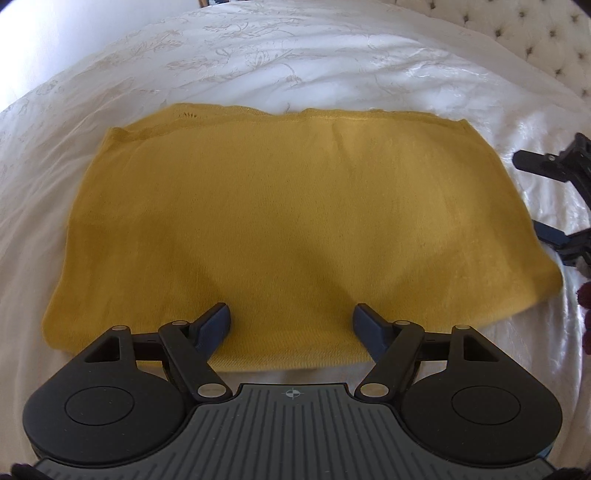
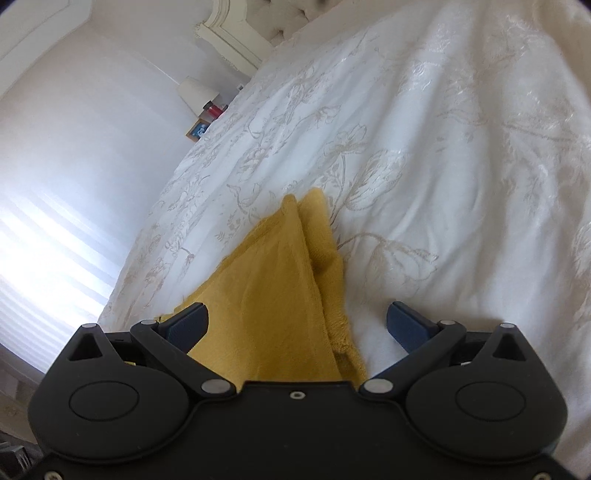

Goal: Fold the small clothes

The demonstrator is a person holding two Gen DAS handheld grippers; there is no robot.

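A mustard-yellow knit garment point(image 1: 273, 225) lies folded into a flat rectangle on the white bed. My left gripper point(image 1: 291, 321) hovers over its near edge, jaws wide open, nothing between the fingers. At the right edge of the left wrist view my right gripper point(image 1: 554, 199) shows beside the garment's right end, also open. In the right wrist view the garment's corner point(image 2: 273, 288) runs between the spread fingers of my right gripper point(image 2: 297, 321); the pads do not press on it. The layered edges of the fold show at that corner.
The white bedspread point(image 1: 295, 55) with a pale flower pattern spreads all around the garment. A tufted headboard point(image 1: 535, 33) rises at the back right. A bedside lamp point(image 2: 195, 92) and small items stand by the wall beyond the bed's edge.
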